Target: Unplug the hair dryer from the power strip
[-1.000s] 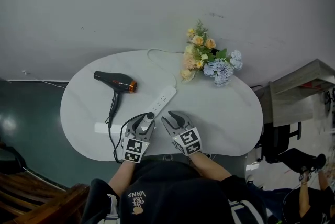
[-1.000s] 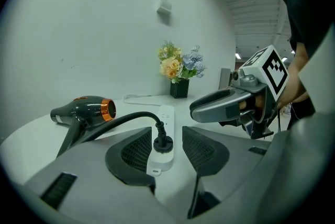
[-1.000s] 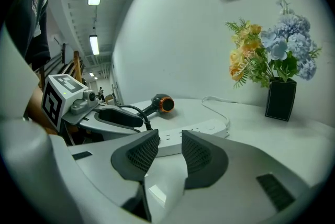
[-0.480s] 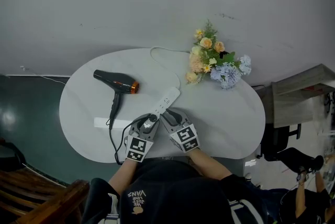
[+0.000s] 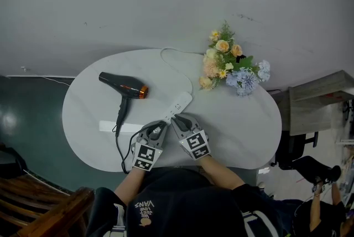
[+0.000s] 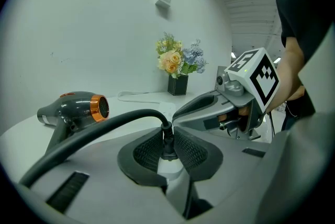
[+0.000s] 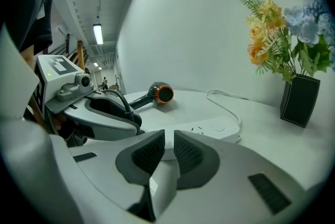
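Observation:
A black hair dryer [image 5: 123,86] with an orange ring lies on the white table [image 5: 243,136]; it also shows as the hair dryer [image 6: 73,108] and the hair dryer [image 7: 157,93]. Its black cord [image 6: 94,131] runs to a plug [image 6: 167,147] in the near end of the white power strip [image 5: 180,104]. My left gripper [image 5: 159,130] is closing, and the pads of the left gripper [image 6: 168,150] sit against the plug. My right gripper [image 5: 177,119] is closing too; the right gripper [image 7: 168,152] has the near end of the power strip [image 7: 214,127] between its pads.
A vase of flowers [image 5: 232,67] stands at the table's far right. The strip's white cable [image 5: 171,52] loops along the back. A flat white bar [image 5: 110,128] lies near the front left. A wooden chair [image 5: 44,197] and a shelf [image 5: 315,103] flank the table.
Both grippers' jaws went from wide to narrow. The left closed round the plug. The right moved forward and down onto the strip's near end.

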Demonstrator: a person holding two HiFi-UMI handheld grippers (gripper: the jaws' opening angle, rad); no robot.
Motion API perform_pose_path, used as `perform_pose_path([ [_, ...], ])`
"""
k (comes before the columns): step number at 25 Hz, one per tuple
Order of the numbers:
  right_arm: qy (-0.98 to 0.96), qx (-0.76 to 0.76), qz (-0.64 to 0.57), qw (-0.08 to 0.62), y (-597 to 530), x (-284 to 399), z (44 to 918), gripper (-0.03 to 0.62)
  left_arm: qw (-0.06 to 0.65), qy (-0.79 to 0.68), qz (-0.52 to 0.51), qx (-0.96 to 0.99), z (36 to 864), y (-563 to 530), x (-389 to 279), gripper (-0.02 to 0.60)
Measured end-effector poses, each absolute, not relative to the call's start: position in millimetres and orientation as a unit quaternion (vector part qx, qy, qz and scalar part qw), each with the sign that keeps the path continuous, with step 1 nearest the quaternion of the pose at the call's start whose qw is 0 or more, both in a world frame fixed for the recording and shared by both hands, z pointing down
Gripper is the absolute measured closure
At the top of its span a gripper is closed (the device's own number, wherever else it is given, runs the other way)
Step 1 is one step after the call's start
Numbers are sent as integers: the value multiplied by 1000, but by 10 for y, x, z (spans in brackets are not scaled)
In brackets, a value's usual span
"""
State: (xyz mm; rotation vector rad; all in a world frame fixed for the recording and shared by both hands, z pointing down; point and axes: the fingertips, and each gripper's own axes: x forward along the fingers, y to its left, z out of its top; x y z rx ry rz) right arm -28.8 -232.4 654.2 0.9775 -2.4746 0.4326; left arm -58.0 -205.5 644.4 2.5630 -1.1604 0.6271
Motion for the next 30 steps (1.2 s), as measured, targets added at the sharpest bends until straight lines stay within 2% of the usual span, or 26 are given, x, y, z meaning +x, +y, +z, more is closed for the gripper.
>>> perform_pose_path([
  [9,-895,354,115,247,-2339,-288,6587,536,135,-391,215,885,6445,-2043,-563,514],
  [30,-893,366,121,231,-2321,-269,6580,536,123,-400,207,884,6293,-1999,-578,520],
])
